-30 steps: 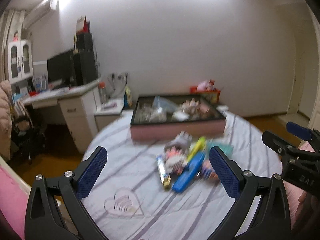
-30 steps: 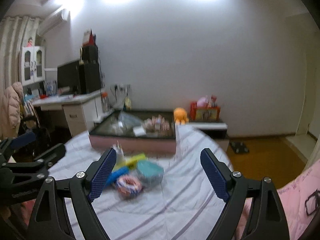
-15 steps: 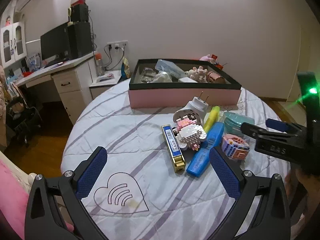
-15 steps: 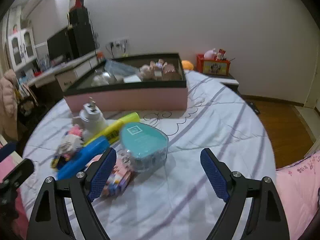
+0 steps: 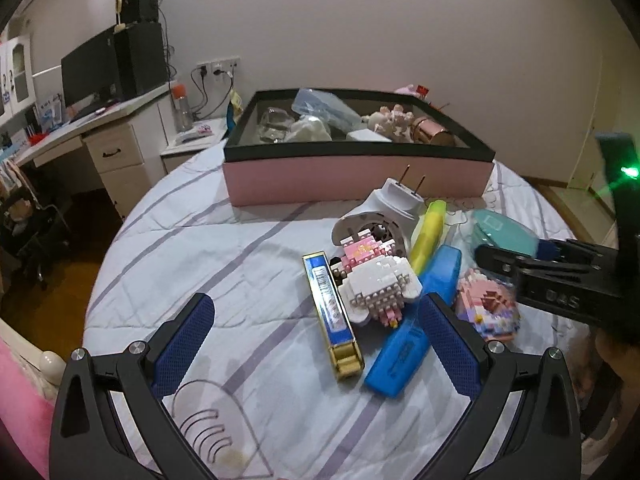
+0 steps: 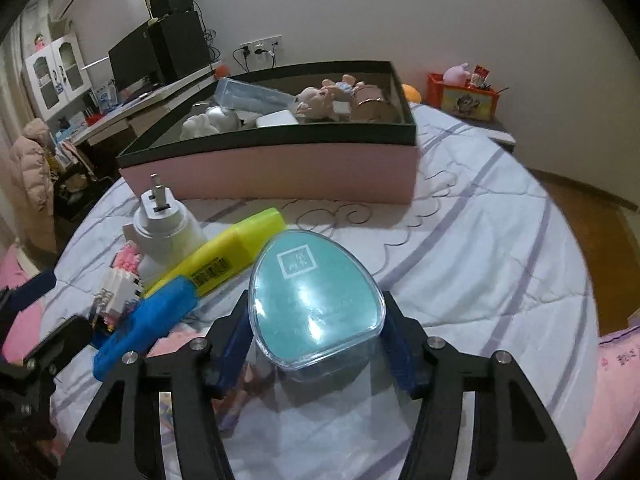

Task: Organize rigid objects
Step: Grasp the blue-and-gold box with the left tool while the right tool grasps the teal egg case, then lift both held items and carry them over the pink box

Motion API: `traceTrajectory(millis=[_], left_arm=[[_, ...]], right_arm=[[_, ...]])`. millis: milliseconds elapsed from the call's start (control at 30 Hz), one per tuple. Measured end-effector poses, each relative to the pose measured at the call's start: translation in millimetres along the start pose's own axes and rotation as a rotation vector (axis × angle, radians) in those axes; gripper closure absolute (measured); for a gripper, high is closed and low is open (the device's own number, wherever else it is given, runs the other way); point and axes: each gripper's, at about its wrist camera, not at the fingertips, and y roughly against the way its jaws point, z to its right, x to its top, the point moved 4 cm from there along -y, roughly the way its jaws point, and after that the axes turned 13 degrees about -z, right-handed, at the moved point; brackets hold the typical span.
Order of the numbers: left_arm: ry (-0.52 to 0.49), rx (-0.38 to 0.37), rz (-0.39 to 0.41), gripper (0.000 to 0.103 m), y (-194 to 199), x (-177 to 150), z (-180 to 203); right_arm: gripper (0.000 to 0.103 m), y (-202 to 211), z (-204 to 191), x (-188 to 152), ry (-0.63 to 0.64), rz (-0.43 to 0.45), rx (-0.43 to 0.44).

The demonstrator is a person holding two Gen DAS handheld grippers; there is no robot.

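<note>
The right gripper (image 6: 316,354) has its jaws pinching the clear teal-lidded case (image 6: 314,298) from both sides, low over the bed (image 6: 480,264), with the yellow highlighter (image 6: 228,256) and blue case (image 6: 144,326) at its 10 o'clock. The left gripper (image 5: 316,346) holds its jaws spread wide and bare above the striped cover, the gold-edged harmonica box (image 5: 332,312) and the brick figure (image 5: 376,280) lying between them toward 1 o'clock. At 12 o'clock beyond the pile stands the pink box (image 5: 356,178) with a black rim, already holding several items.

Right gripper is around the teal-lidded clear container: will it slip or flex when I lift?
The teal-lidded clear container looks like rigid, glossy plastic, so it probably won't flex but may slip. Its sides taper toward the far end, so the right gripper could squeeze it forward. Contents aren't visible; weight is unclear.
</note>
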Motion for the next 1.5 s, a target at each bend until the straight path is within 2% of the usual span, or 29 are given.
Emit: traceTrajectory(millis=[133, 233, 433, 567, 633, 700, 733, 800, 867, 933, 1033, 1200, 1500], left_arm=[[0.004, 0.029, -0.021, 0.000, -5, -2, -5], [0.020, 0.013, -0.038, 0.000, -10, -4, -11], [0.037, 0.115, -0.059, 0.000, -12, -11, -27], [0.085, 0.077, -0.109, 0.000, -25, -11, -41], [0.082, 0.082, -0.123, 0.003, -30, -12, -42], [0.063, 0.094, -0.111, 0.013, -29, -11, -39], [0.049, 0.097, -0.103, 0.024, -28, -11, -37], [0.024, 0.092, -0.099, 0.035, -29, -10, -33], [-0.002, 0.054, -0.087, 0.067, -26, -10, -29], [-0.009, 0.053, -0.084, 0.083, -25, -11, -29], [-0.009, 0.048, -0.083, 0.083, -22, -13, -32], [0.011, 0.080, -0.090, 0.082, -17, -21, -40], [0.051, -0.001, -0.075, 0.081, -20, -19, -49]], right_arm=[[0.042, 1, 6, 0, -0.017, 0.006, 0.008], [0.042, 0, 6, 1, -0.016, 0.003, 0.008], [0.042, -2, 7, 2, -0.019, 0.001, 0.013], [0.042, -1, 6, 2, -0.013, 0.000, 0.000], [0.042, -2, 5, 2, -0.008, -0.004, -0.009], [0.042, -3, 5, 3, -0.007, -0.007, -0.009], [0.042, -3, 5, 3, -0.007, -0.009, -0.010], [0.042, -3, 4, 3, -0.004, -0.009, -0.014], [0.042, -4, 3, 2, -0.002, -0.009, -0.020], [0.042, -3, 2, 2, -0.002, -0.008, -0.025], [0.043, -1, 2, -2, -0.003, -0.008, -0.032], [0.043, 9, 10, -16, -0.033, -0.005, -0.087], [0.043, 6, 15, -15, -0.038, 0.006, -0.078]])
